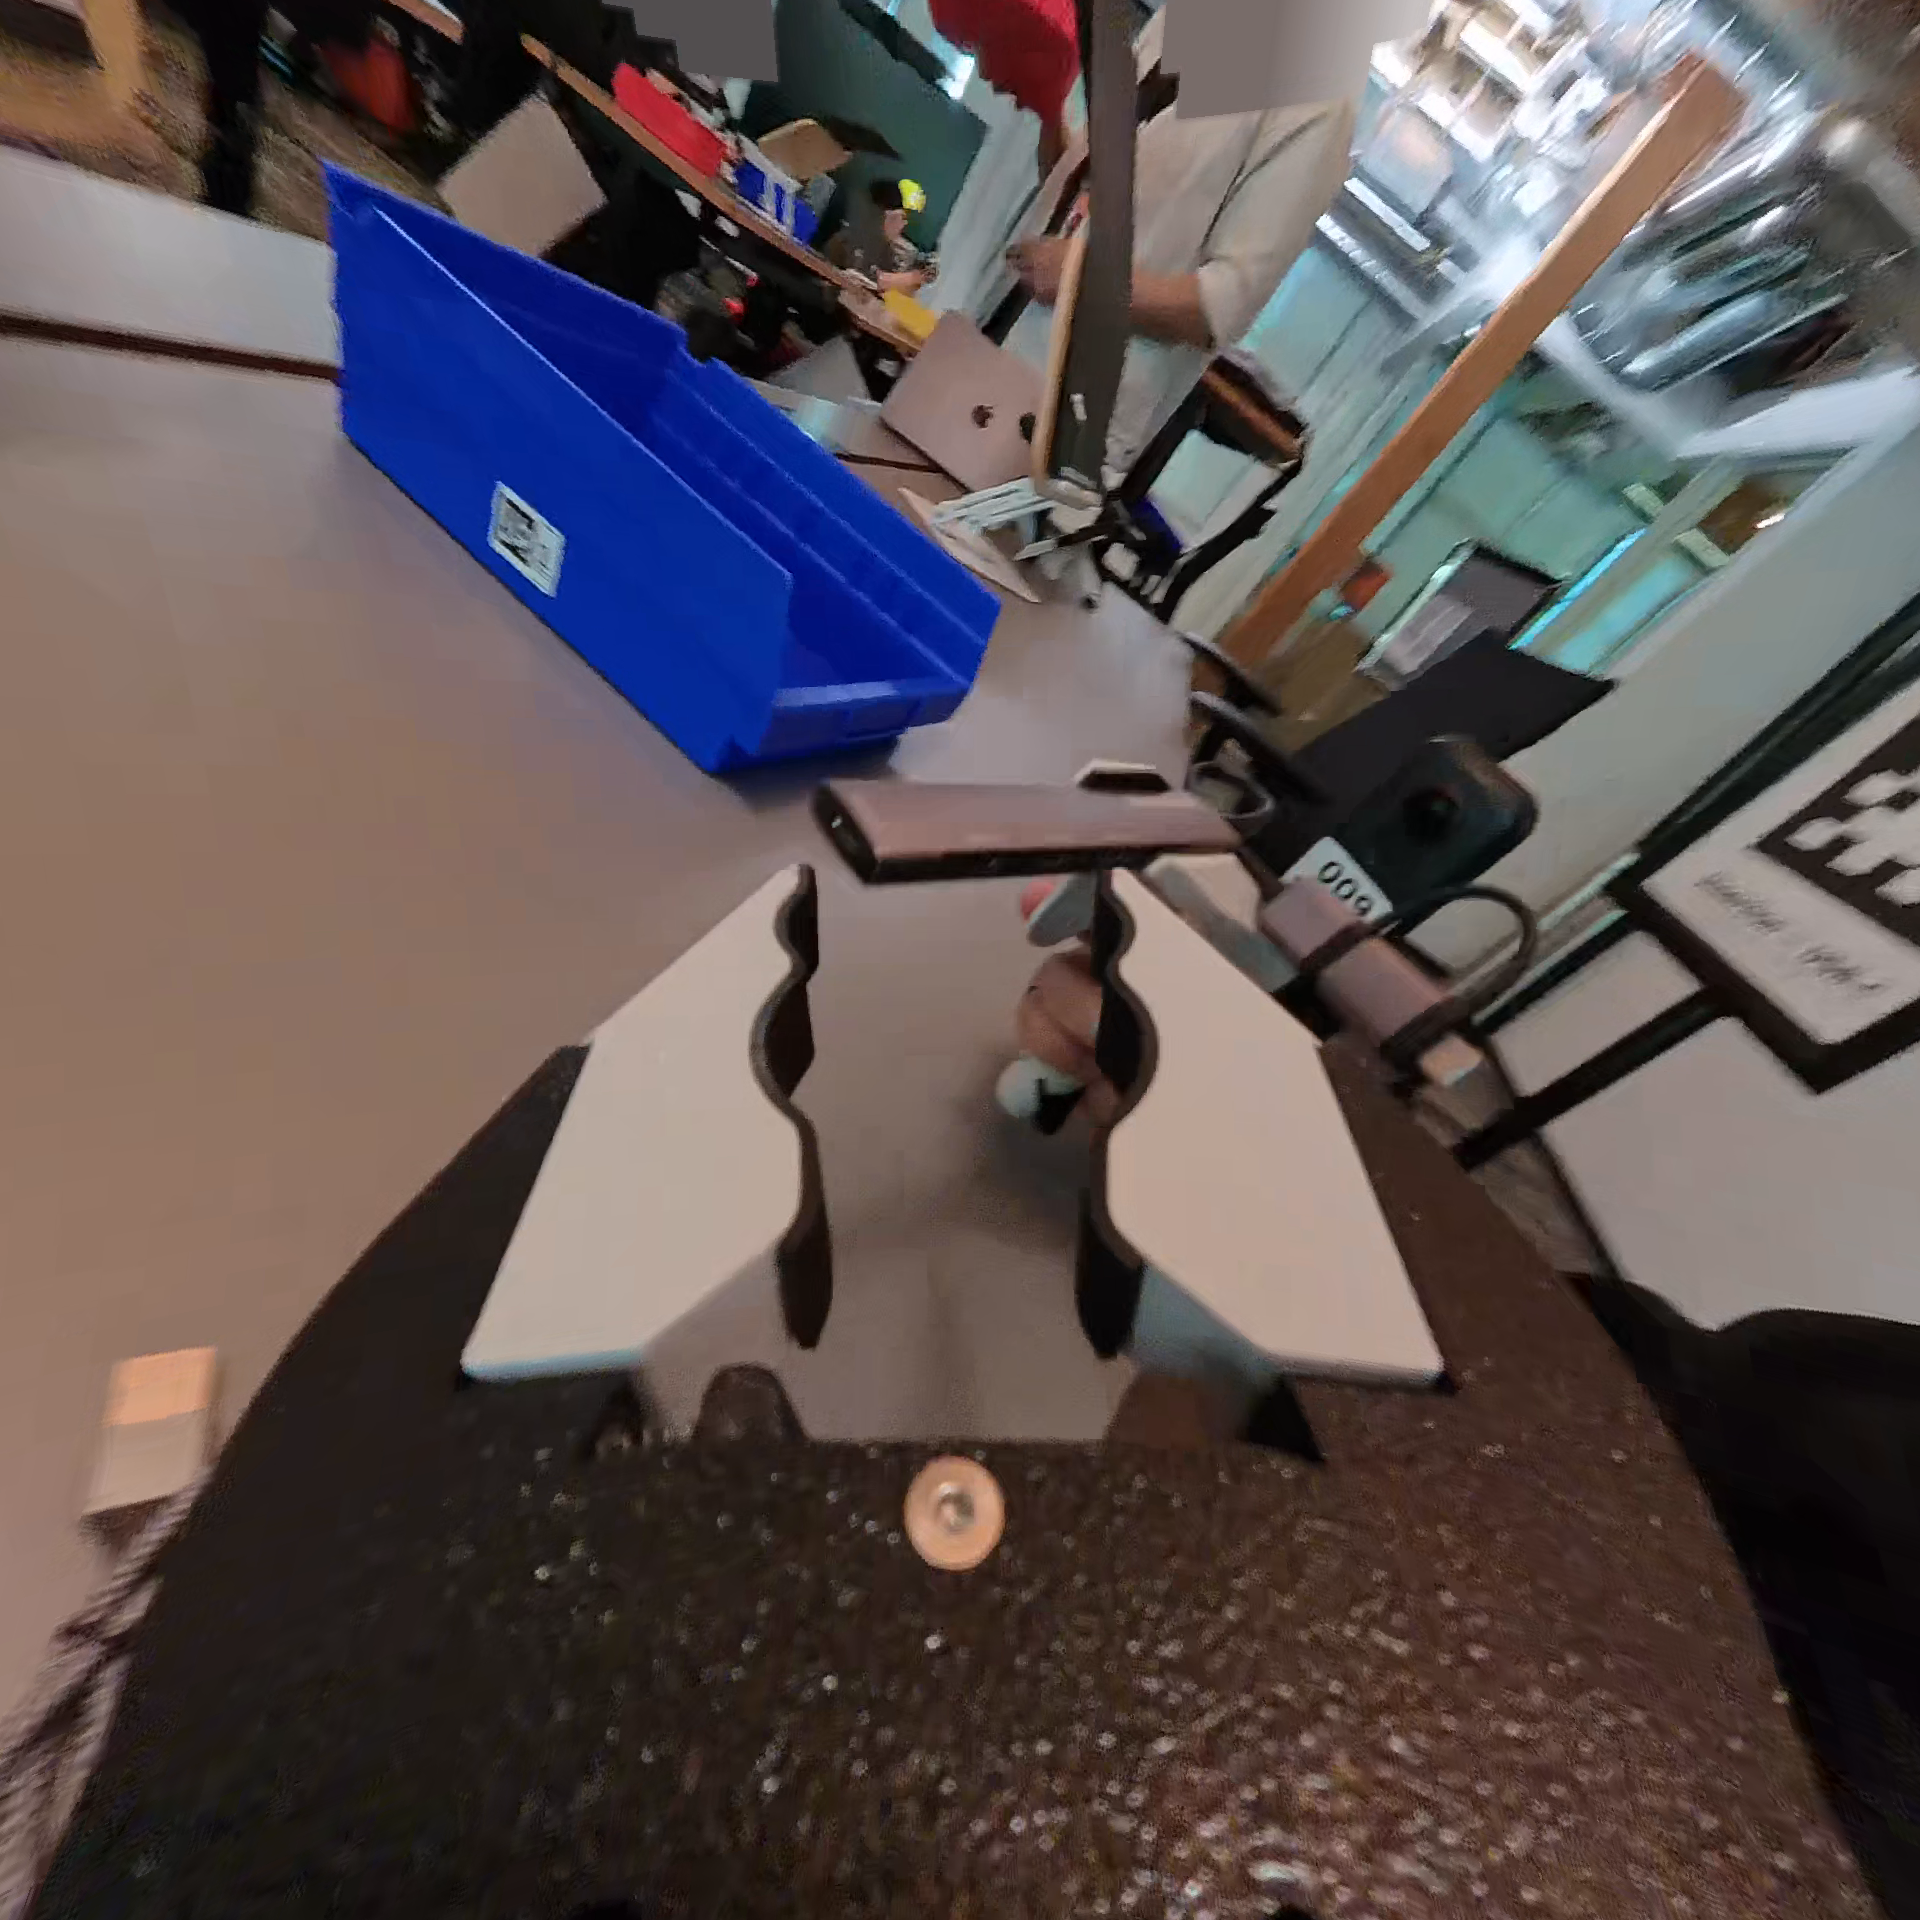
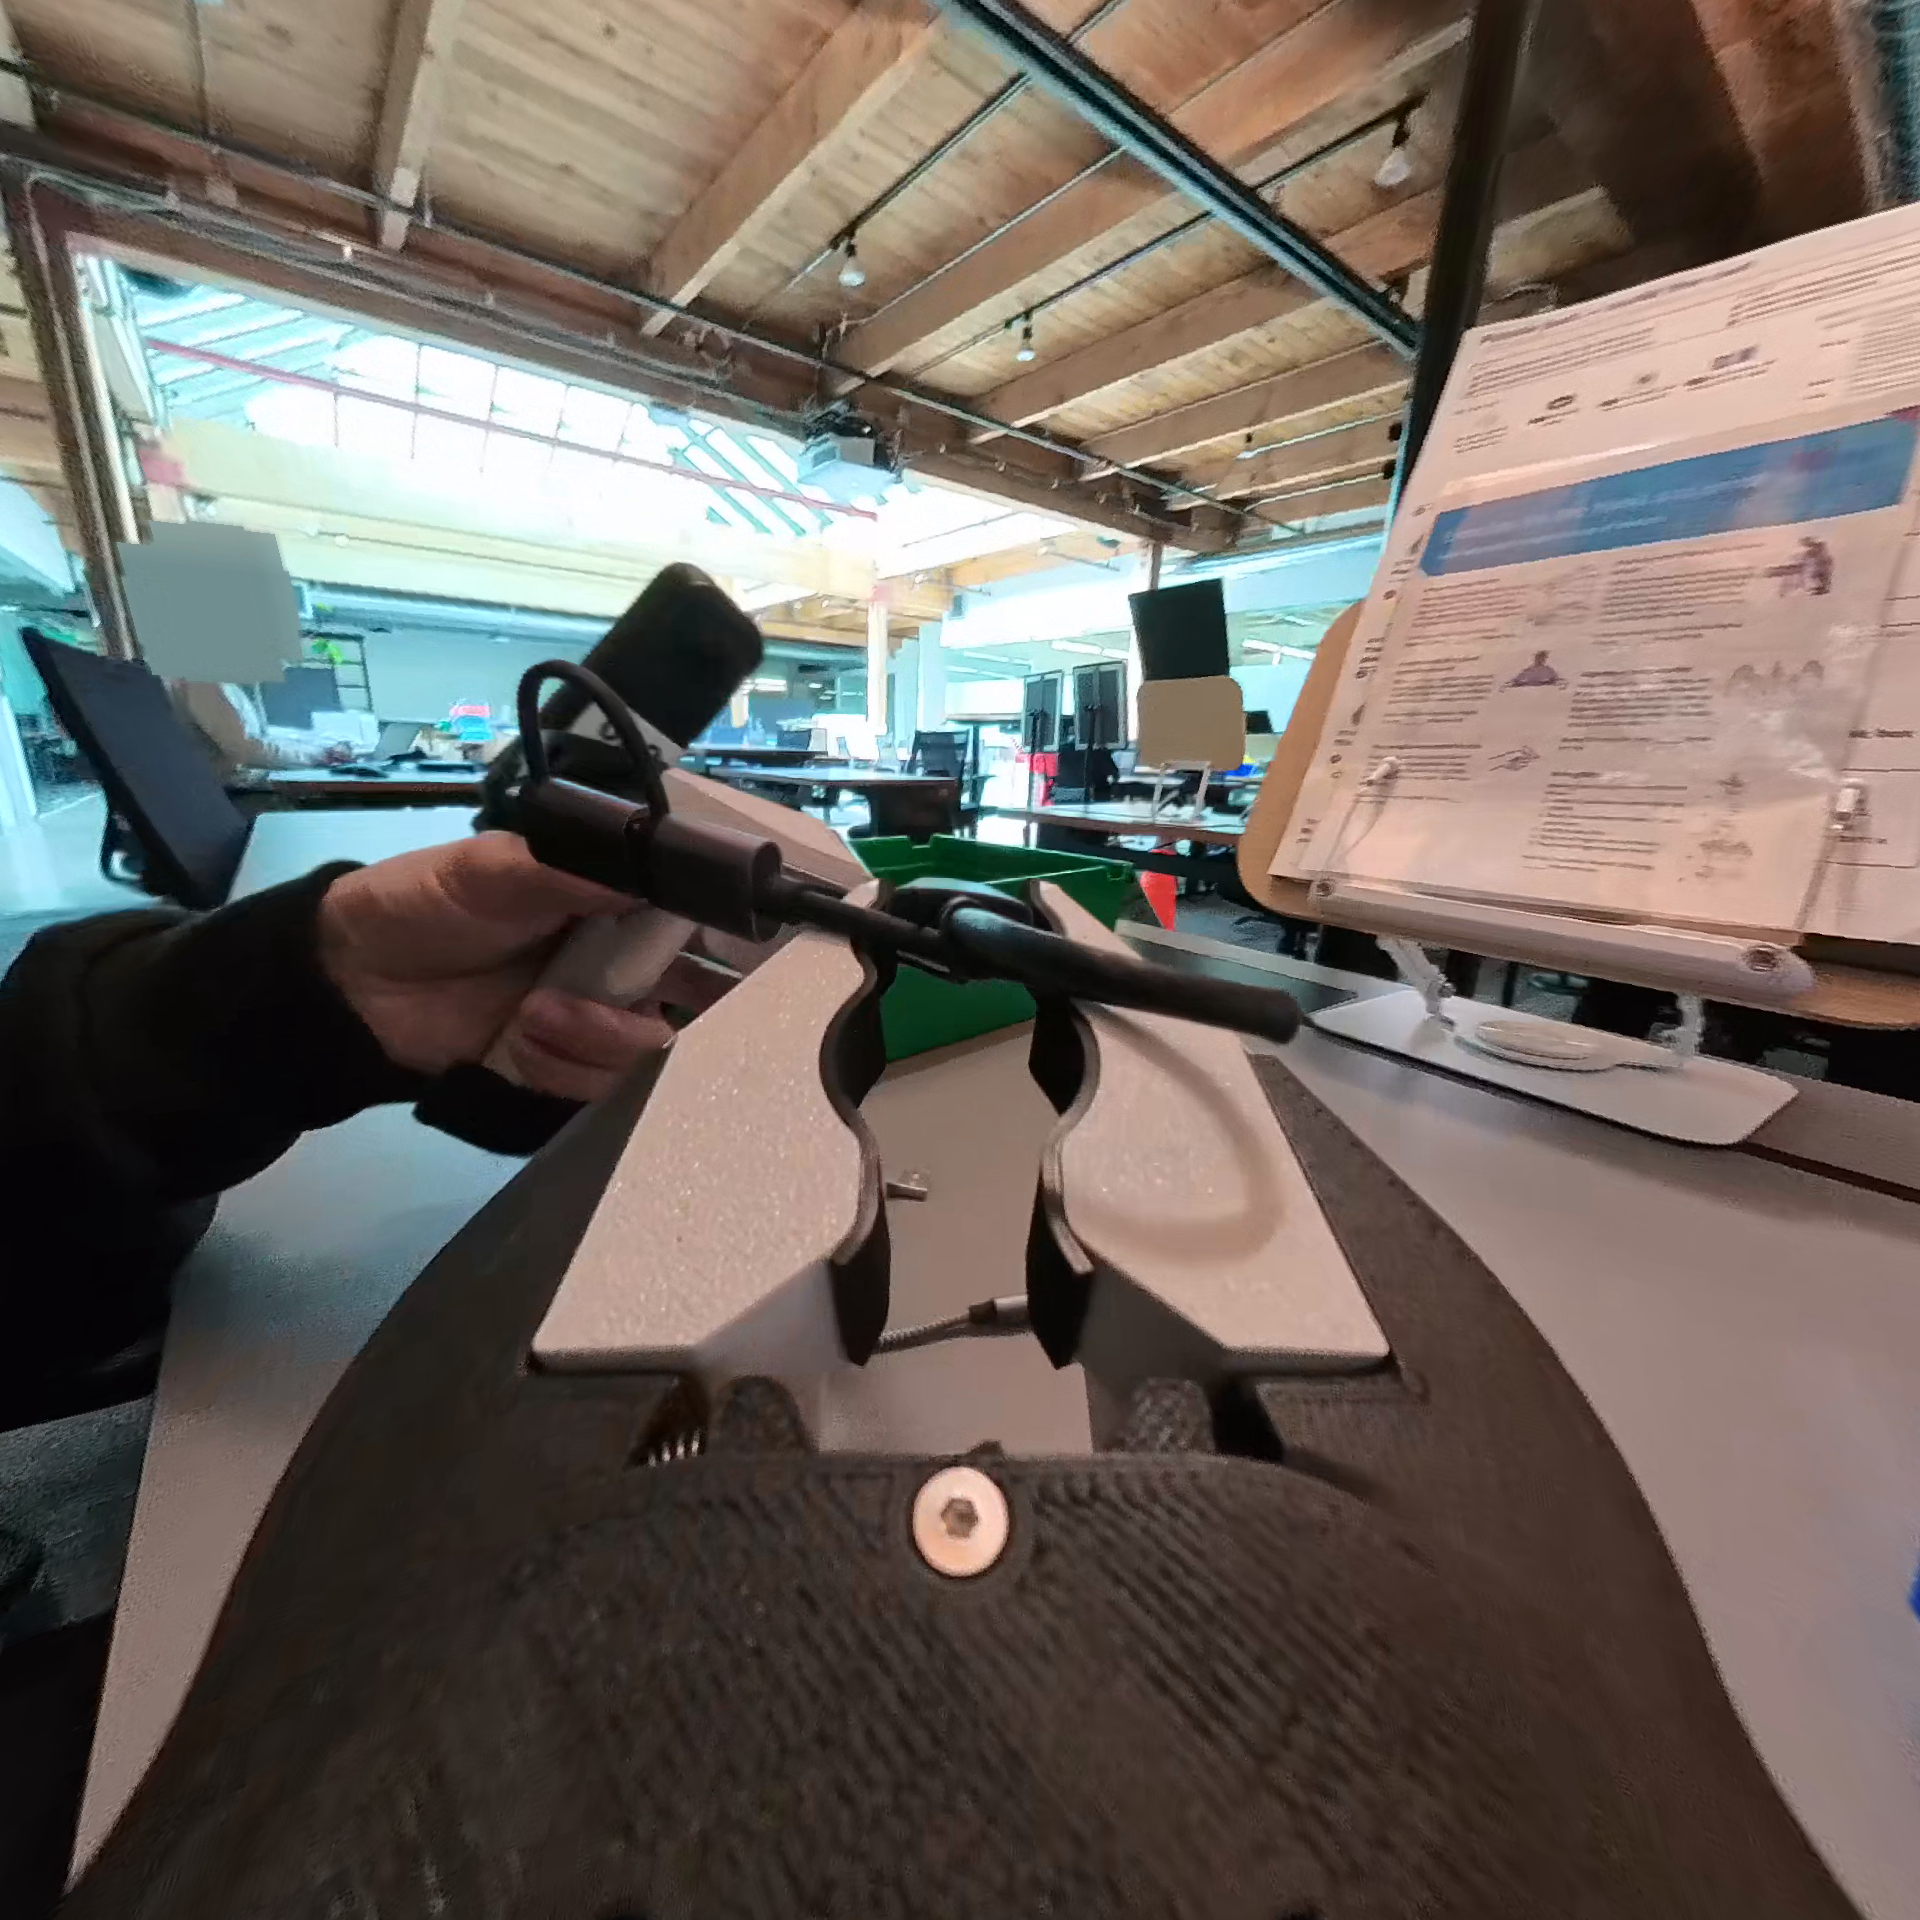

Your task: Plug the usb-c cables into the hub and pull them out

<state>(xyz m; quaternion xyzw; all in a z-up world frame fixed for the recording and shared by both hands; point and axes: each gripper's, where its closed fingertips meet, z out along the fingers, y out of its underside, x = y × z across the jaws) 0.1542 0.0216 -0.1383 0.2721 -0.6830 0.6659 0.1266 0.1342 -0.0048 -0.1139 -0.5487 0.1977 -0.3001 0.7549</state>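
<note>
Two grippers | hub (image 1: pixel 1023 831) beyond left jaws | cable (image 2: pixel 1049 961) between right jaws

Blue bin (image 1: pixel 582 499) on grey table (image 1: pixel 208 831), green bin (image 2: pixel 966 935), document stand (image 2: pixel 1621 665)

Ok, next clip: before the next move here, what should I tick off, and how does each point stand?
1. Hub off the table: ok. The hub hangs in the air just past the left fingertips.
2. Hub gripped: probably ok. The right gripper is shut on a dark bar, likely the hub edge-on.
3. Left gripper free: ok. Its jaws stand apart with nothing between them.
4. Cable in the left gripper: not ok, none is held.
5. Cable located: ok. A braided cable lies on the table beneath the right gripper, seen only in part.
6. End port empty: cannot tell, too blurred.
</note>
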